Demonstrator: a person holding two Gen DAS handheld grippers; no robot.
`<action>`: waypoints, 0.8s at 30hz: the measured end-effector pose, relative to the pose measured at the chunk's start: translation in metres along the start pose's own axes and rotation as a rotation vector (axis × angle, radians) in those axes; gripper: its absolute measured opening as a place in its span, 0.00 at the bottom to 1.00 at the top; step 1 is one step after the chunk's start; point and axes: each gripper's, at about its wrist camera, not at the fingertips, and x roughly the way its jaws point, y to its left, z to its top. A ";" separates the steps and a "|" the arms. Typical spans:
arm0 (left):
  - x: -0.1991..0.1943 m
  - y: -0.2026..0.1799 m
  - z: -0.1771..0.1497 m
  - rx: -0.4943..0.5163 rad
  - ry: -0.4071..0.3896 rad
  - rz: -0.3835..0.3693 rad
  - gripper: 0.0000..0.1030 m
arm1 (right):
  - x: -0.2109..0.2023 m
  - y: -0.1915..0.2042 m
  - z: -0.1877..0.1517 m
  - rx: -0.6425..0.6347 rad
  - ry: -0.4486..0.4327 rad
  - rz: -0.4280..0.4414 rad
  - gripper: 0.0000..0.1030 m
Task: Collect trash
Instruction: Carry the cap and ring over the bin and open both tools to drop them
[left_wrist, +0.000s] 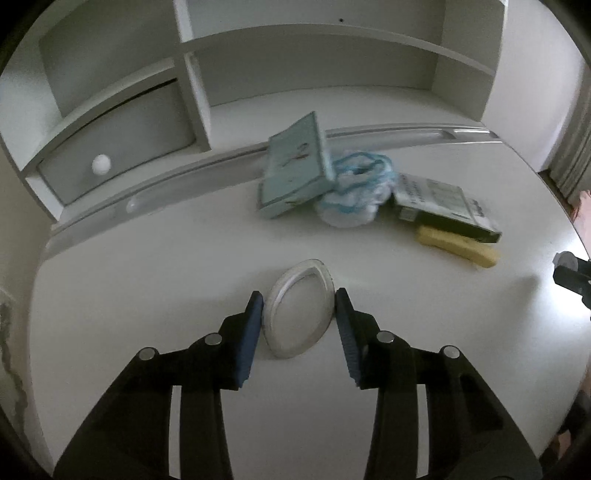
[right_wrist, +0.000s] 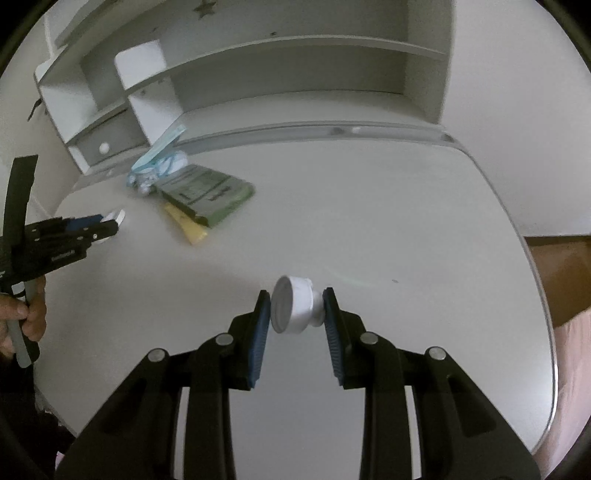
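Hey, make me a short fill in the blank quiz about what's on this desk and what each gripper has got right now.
1. The left gripper is closed on a squashed clear plastic ____.
2. The right gripper holds a small ____-coloured cap.
3. The teal box leans against a crumpled ____.
4. A yellow object sticks out from under the dark ____.

Missing words: cup; white; plastic bag; packet
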 end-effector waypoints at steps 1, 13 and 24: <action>-0.002 -0.004 0.000 0.002 -0.001 -0.012 0.38 | -0.004 -0.005 -0.003 0.010 -0.006 -0.005 0.28; -0.048 -0.200 0.029 0.282 -0.091 -0.350 0.37 | -0.106 -0.153 -0.088 0.333 -0.105 -0.243 0.28; -0.048 -0.480 -0.017 0.672 -0.036 -0.728 0.38 | -0.173 -0.291 -0.237 0.741 -0.092 -0.470 0.28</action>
